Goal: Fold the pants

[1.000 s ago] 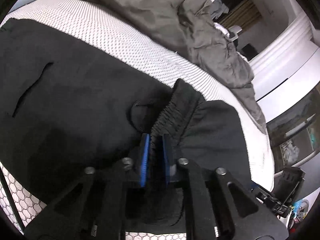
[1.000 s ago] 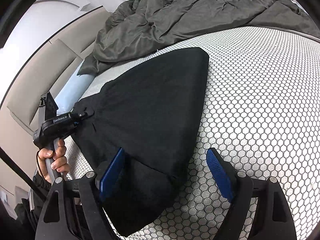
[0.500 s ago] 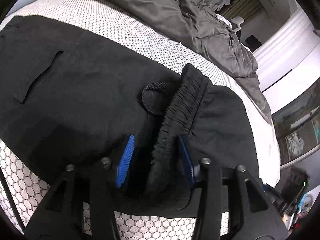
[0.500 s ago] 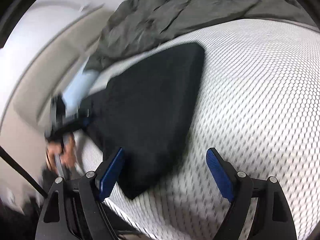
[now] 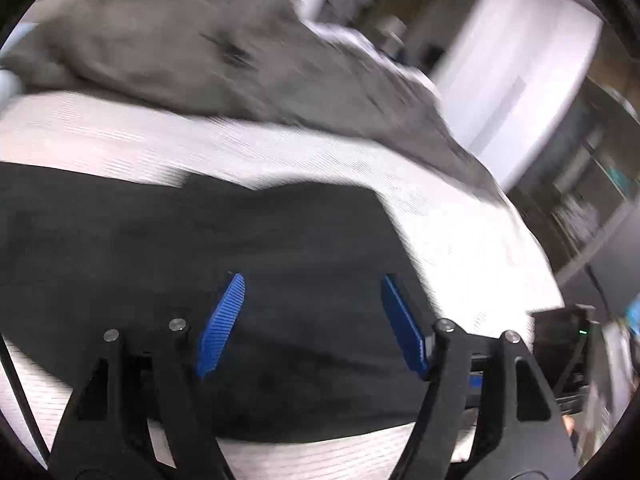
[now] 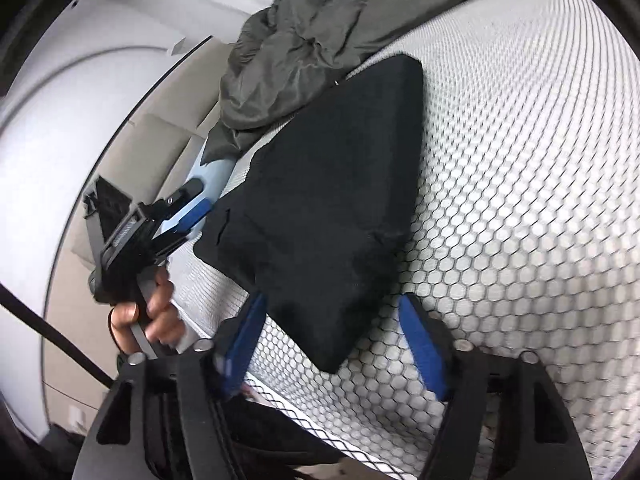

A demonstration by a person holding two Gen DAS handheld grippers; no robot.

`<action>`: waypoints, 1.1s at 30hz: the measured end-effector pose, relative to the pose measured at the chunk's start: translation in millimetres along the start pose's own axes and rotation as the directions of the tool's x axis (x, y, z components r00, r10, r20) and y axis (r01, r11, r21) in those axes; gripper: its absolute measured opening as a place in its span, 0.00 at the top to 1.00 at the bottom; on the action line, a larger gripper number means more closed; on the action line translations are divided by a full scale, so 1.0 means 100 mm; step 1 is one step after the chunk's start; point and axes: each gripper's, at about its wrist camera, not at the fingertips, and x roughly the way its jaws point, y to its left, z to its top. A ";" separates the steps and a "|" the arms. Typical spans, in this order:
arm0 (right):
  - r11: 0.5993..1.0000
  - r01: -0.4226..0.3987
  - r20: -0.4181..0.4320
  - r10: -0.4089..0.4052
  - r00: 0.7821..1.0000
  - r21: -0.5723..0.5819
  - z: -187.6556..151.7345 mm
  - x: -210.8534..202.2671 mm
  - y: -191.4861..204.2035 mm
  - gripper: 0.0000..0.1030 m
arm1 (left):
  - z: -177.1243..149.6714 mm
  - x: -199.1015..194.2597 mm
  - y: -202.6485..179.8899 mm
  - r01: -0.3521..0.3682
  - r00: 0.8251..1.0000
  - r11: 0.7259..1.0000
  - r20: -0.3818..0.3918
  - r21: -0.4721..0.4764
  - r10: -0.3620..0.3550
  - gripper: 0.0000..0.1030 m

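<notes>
Your black pants (image 6: 332,200) lie folded into a flat wedge on the bed (image 6: 520,160), on its white honeycomb-mesh cover, with the narrow tip pointing toward 6 o'clock in the right wrist view and the broad end up toward 12 o'clock, where it lies just beside a crumpled grey blanket (image 6: 304,40). Your right gripper (image 6: 332,344) sits over that near tip: the 2 blue pads stand on either side of it, the tip lies between them, the pads are not pressing on the cloth, and the jaws are closing. At about 9 o'clock in the same view your left gripper (image 6: 188,216) hangs off the bed's edge, apart from the pants, held in your left hand (image 6: 148,316) by its handle; its blue pads are parted and nothing is between them. The left wrist view (badly smeared by motion blur) shows the same thing from its own side: your left gripper (image 5: 312,320) has its jaws opening, with the pants (image 5: 240,240) spread dark below and past the pads, not clamped. The grey blanket (image 5: 180,48) fills the top of that view from 10 to 1 o'clock, and the white bed (image 5: 460,232) runs off toward 3 o'clock.
</notes>
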 end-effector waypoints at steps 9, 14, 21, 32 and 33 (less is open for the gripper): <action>0.997 -0.073 -0.056 0.075 0.996 0.040 -0.23 0.07 -0.07 0.98 | -0.08 1.08 -0.26 0.005 0.966 0.997 -0.258 -0.079 -0.025 0.42; 1.000 -0.016 -0.104 0.014 0.994 -0.014 -0.26 0.04 0.01 0.85 | -0.08 0.85 -0.23 -0.032 0.973 0.996 -0.229 -0.081 0.013 0.42; 0.993 0.112 0.158 -0.105 0.982 -0.034 -0.02 -0.51 0.00 0.20 | 0.21 -0.14 0.36 -0.074 0.997 0.992 0.014 -0.098 0.076 0.17; 0.912 0.390 0.166 -0.368 0.915 -0.128 0.81 0.17 0.15 0.20 | 0.55 0.52 1.37 -0.161 0.976 0.968 -0.176 -0.190 0.128 0.34; 0.922 0.368 0.142 -0.350 0.926 -0.125 0.80 0.26 0.13 0.20 | 0.55 0.56 1.39 -0.137 0.979 0.971 -0.175 -0.195 0.103 0.49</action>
